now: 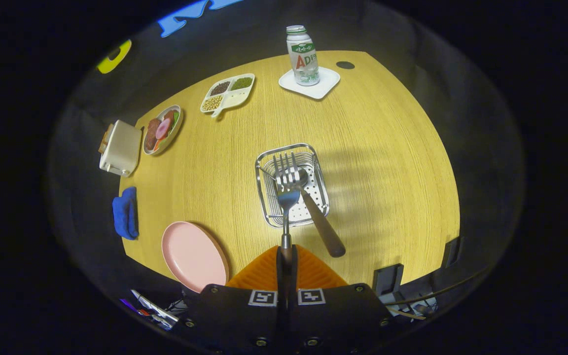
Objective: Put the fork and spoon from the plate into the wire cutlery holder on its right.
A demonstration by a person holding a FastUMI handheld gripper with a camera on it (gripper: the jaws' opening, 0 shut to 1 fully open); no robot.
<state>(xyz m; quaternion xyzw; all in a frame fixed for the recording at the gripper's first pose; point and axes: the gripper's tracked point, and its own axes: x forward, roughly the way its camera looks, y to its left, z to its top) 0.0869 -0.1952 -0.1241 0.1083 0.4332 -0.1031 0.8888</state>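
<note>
My gripper [286, 254] is shut on the fork [286, 190], its orange fingers [264, 271] pressed on the handle. The fork sticks straight out ahead, tines hanging above the wire cutlery holder [313, 153]. The holder is a square chrome basket with a perforated white floor, standing mid-table just ahead of the fingers. The spoon [321, 222] stands in the holder, bowl down and partly behind the fork's tines, its brown handle leaning out over the near rim toward me. The pink plate [193, 254] lies bare to the left of the holder, at the table's near edge beside my left finger.
On the far side stand a drink bottle [302, 55] on a white coaster [328, 81] and a divided dish of beans [228, 92]. Along the left edge are a food plate [162, 129], a cream toaster [119, 148] and a blue cloth [125, 213].
</note>
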